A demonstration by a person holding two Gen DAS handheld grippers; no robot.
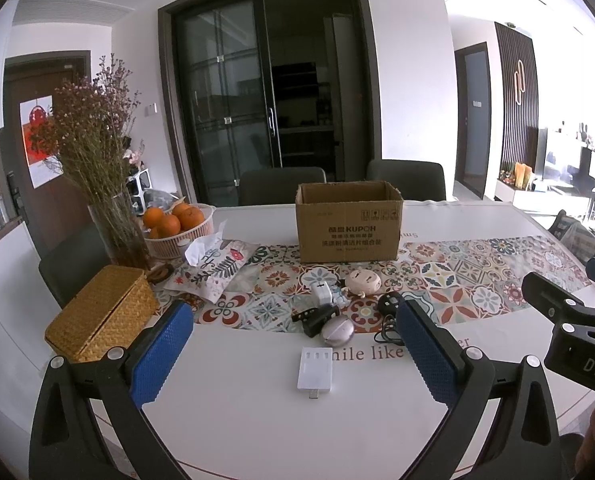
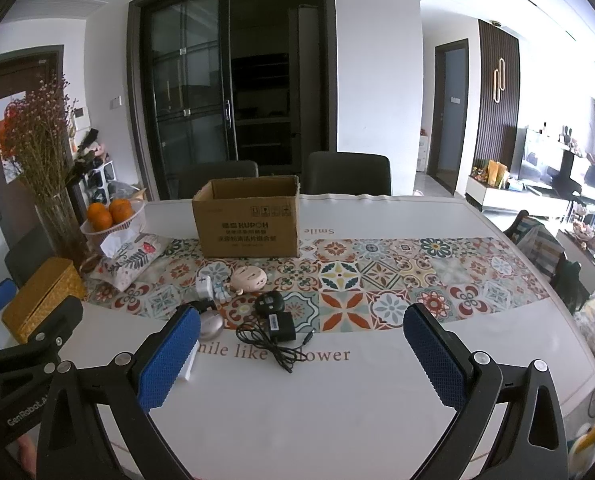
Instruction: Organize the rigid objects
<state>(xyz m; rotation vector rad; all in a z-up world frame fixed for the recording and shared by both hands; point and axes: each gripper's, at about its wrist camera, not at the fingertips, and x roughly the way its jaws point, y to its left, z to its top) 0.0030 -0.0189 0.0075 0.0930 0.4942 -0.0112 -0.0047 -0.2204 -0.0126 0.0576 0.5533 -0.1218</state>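
Left wrist view: both grippers hover wide open and empty, nothing picked yet.
The left gripper frames the white adapter on the counter; next move, I'd say, is lowering and closing on it. The right gripper faces the black charger and its cable. The cardboard box stands upright beyond the gadget cluster, its inside hidden. The white basket holds oranges.

Bare white table near edge: open passage. Small-item cluster at 12 o'clock; cardboard box behind it. Wicker box, vase, fruit basket crowd 10 o'clock. 2 o'clock open.
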